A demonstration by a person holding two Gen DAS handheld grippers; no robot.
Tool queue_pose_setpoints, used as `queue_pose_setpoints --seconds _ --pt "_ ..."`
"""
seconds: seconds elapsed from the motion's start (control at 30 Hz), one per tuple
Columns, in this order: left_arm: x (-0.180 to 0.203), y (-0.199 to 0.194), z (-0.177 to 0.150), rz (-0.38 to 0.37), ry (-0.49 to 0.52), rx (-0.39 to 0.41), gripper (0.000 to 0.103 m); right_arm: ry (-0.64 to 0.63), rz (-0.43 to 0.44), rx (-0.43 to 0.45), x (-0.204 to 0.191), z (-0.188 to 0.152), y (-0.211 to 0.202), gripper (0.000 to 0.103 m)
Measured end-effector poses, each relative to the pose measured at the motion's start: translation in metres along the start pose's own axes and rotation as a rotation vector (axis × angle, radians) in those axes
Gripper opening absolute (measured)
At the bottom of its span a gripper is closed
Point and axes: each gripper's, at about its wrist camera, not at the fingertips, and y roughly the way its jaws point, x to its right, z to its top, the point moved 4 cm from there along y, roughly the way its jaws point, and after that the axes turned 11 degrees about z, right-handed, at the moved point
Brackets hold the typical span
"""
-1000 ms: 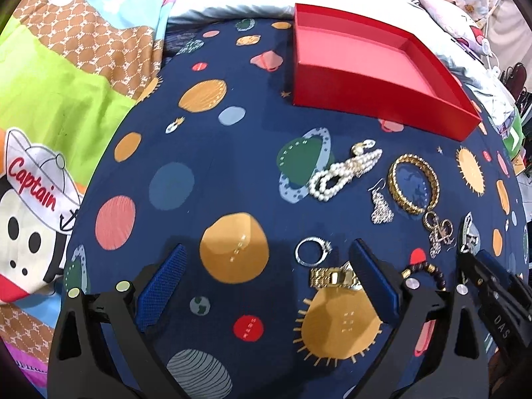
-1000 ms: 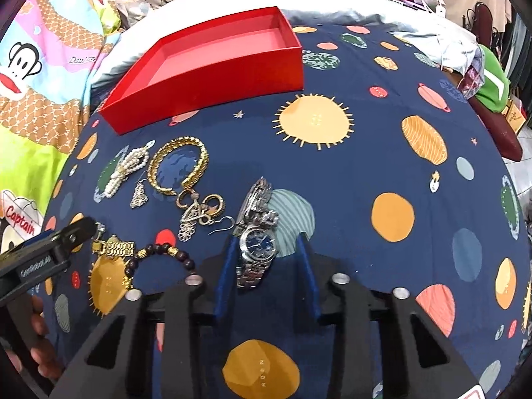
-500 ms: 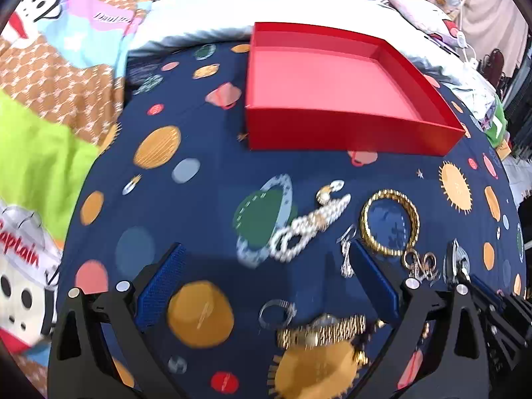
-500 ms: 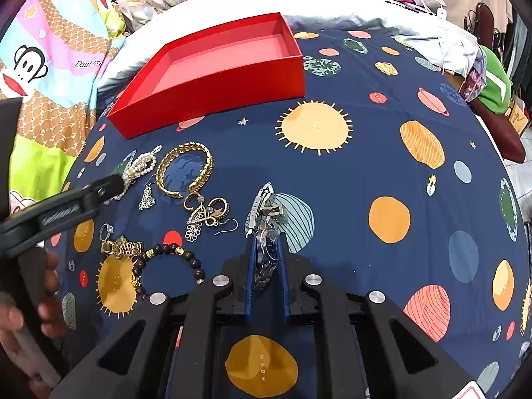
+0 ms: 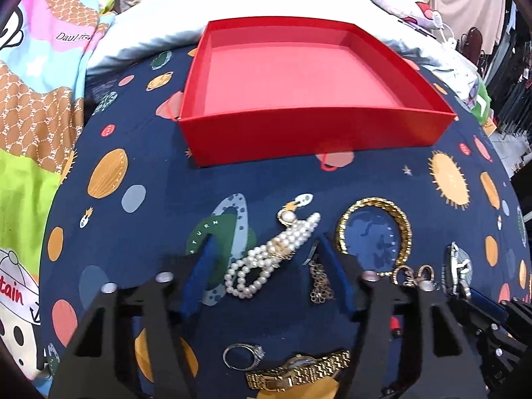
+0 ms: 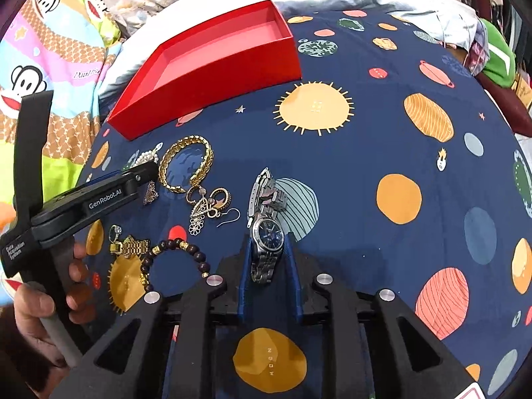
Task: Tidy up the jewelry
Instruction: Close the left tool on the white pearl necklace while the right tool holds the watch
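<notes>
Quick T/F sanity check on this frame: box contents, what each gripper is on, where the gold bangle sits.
1. The red cardboard box has nothing in it. True.
2. The right gripper is shut on the silver wristwatch with the blue dial. True: both pads sit against the watch.
3. The left gripper is clamped on the gold chain bangle. False: its jaws are open around the white pearl bracelet; the bangle lies outside them, to the right.
4. The gold-band wristwatch is inside the box. False: it lies on the navy planet-print cloth, beside the silver ring.
5. The dark wooden bead bracelet lies on the cloth. True.
</notes>
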Motion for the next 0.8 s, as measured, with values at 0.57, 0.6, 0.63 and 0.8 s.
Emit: queue_pose_setpoints --seconds 0.57,0.6,0.63,0.8 --pt "-0.006 -0.012 -0.017 -0.084 -0.048 -0.042 0.017 -0.007 0.040 -0.003 -0.009 0.002 0.005 0.023" --pt "-0.006 -0.012 -0.017 -0.085 -0.050 -0.043 0.017 -0.023 0.028 -0.001 -0.010 0.001 0.006 0.023" --pt "-0.007 -0.012 -0.017 -0.089 -0.054 -0.046 0.017 -0.036 0.019 -0.001 -0.011 0.001 0.006 0.022" --pt "-0.014 -0.014 -0.019 -0.106 -0.075 -0.053 0.017 -0.073 0.001 0.018 -0.015 0.001 0.002 0.006"
